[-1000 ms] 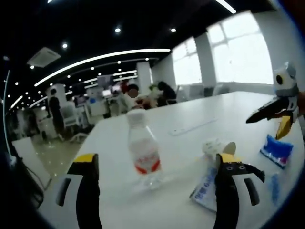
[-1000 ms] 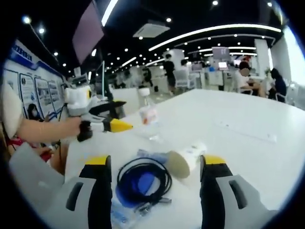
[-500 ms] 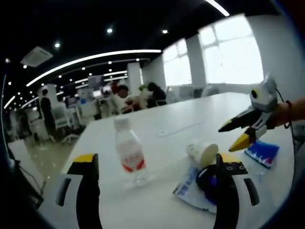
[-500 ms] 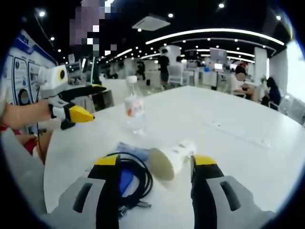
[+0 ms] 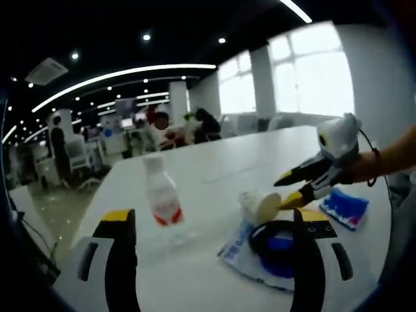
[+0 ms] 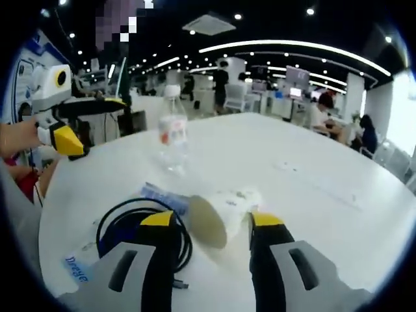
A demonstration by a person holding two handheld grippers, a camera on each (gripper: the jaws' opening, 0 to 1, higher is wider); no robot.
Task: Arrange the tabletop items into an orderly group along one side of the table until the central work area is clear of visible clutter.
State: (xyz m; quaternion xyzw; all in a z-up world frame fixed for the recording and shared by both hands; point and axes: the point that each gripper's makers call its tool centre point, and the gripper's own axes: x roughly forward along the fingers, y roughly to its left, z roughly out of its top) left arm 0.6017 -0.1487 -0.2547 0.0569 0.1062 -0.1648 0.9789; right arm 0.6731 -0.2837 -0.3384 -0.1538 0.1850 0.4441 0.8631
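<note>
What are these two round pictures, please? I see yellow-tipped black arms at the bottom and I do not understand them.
A person holds one hand tool with two jaws in each hand, and a camera rides on each tool. The arms at the bottom are the left gripper and the right gripper, each in its own view. Both are open and hold nothing. On the white table stand a water bottle, upright, and a paper cup on its side between the right jaws. A black cable lies coiled on a plastic packet.
</note>
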